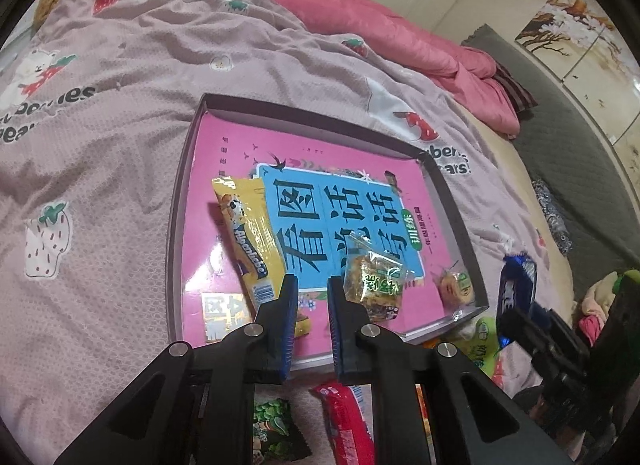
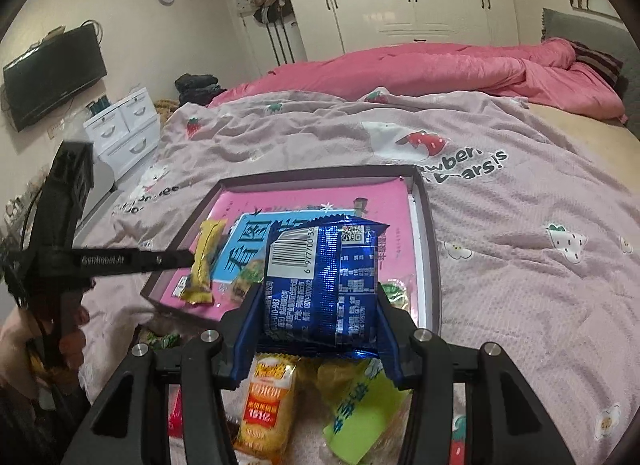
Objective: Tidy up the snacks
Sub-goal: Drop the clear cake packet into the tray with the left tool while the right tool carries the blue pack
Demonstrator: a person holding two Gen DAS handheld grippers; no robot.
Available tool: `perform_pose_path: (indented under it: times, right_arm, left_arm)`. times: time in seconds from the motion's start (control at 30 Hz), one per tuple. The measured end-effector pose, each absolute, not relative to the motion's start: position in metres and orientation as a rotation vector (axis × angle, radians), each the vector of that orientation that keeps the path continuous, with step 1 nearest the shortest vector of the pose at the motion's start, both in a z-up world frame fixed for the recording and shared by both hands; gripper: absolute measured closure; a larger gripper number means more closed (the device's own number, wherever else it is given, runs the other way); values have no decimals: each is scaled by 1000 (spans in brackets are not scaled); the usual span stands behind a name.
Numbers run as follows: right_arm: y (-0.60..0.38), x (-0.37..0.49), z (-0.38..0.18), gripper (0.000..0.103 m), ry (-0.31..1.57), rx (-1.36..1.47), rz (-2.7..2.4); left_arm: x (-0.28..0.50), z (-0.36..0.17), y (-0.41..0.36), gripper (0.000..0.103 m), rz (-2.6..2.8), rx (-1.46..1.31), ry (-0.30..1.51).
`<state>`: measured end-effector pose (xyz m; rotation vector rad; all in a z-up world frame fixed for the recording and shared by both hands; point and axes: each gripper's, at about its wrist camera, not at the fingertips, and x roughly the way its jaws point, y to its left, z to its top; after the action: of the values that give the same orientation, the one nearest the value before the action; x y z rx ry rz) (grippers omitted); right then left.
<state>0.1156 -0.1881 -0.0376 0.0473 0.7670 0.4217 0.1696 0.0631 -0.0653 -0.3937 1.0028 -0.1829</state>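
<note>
A dark-rimmed tray (image 1: 304, 109) lies on the bed with a pink and blue book (image 1: 352, 201) in it. On the book rest a yellow Alpenliebe pack (image 1: 248, 237), a clear-wrapped pastry (image 1: 372, 285) and a small round pastry (image 1: 456, 285). My left gripper (image 1: 314, 285) hangs over the tray's near end, shut, with only a narrow slit and no snack pinched. The yellow pack runs under its left finger. My right gripper (image 2: 320, 293) is shut on a blue foil snack pack (image 2: 324, 277) held above the tray's (image 2: 320, 173) near right side. The left gripper (image 2: 192, 259) reaches in from the left.
Loose snacks lie on the strawberry blanket (image 1: 120, 145) before the tray: a green pack (image 1: 276, 425), a red pack (image 1: 344, 417), an orange pack (image 2: 268, 397) and a lime pack (image 2: 360, 413). A pink quilt (image 2: 440, 69) is heaped behind. A hand (image 2: 72, 341) holds the left gripper.
</note>
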Motion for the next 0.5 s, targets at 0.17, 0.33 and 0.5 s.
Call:
perform_pose_path:
  times: [0.17,0.33,0.5]
  right_arm:
    - [-193,123,-36,52,760,77,413]
    - [-194,132,-35,52,748,84,399]
    - [-192,142,-37,52,753,88,400]
  left_arm:
    - [170,-66,57,88,-183,-364,1006]
    - [170,-63,52,88,-172,-316,994]
    - [169,-62,47,88,-160,-270,988]
